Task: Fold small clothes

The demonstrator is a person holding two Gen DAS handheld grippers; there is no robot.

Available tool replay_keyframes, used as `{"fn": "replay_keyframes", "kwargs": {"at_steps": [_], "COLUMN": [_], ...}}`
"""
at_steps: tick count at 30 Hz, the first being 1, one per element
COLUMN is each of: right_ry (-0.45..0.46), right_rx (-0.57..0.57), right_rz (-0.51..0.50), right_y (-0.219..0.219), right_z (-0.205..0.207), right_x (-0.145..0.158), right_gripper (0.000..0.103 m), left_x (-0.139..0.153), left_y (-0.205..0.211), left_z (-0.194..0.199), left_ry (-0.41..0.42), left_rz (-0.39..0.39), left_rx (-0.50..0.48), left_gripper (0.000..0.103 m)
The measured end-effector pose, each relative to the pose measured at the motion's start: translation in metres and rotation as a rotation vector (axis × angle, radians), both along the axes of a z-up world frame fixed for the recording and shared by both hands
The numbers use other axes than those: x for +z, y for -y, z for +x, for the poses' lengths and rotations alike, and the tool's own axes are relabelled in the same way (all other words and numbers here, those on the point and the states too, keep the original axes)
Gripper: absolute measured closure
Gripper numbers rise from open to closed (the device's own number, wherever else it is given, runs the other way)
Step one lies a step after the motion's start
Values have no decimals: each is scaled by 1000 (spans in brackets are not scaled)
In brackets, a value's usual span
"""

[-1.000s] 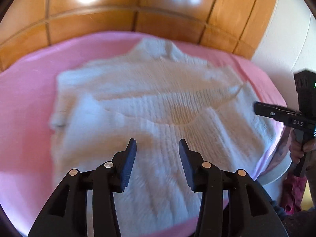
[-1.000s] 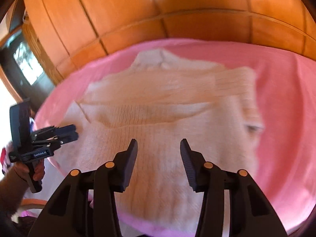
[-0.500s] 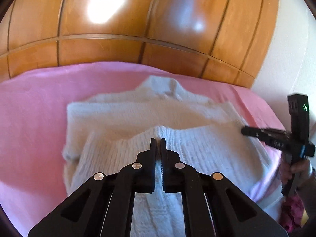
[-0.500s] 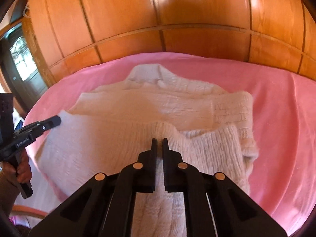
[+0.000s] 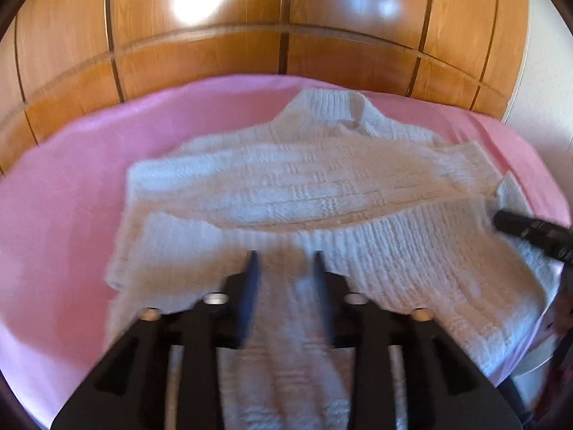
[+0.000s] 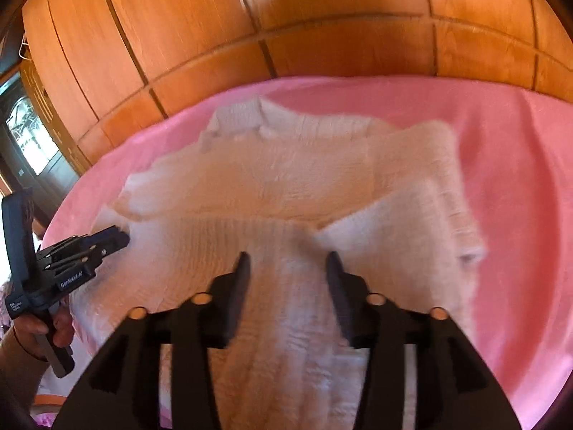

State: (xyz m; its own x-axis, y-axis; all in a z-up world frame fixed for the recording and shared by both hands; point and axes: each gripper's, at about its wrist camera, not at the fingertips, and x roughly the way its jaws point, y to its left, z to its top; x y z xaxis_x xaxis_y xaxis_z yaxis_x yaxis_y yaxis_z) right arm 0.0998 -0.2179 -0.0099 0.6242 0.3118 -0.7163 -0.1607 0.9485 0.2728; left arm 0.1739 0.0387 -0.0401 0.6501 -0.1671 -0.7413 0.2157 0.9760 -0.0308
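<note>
White knit sweater (image 5: 322,193) lies on pink cloth (image 5: 64,215) ahead of both claws. Left gripper (image 5: 284,261) and right gripper (image 6: 286,261) gape wide, empty, over its near hem.

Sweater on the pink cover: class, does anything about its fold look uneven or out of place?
Yes. The white sweater has its folded-up hem lying crooked, and one cuff sticks out sideways on the pink cover. Nothing looks torn or spilled.

Glossy wood-panelled wall (image 5: 286,18) behind a pink bedcover (image 5: 64,186), window (image 6: 28,139) at left.
</note>
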Motion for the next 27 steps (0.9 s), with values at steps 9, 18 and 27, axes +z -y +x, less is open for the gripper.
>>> {"fn": "replay_keyframes", "kwargs": {"at_steps": [9,18,27], "right_ry": [29,22,36], "right_rx": [-40,-29,-11], "right_rz": [-122,-309,-365], "right_y": [26,15,7], "right_z": [0,11,7], "right_x": [8,-10,-10], "right_gripper": [35,23,90], "left_x": [15,5,-10], "left_y": [-26,-75,-70], "left_z": [-23,-3,7], "left_ry": [95,-4,-36], "left_rz": [110,-3,-28], "left_rx": [44,85,8], "left_gripper": [34,27,94]}}
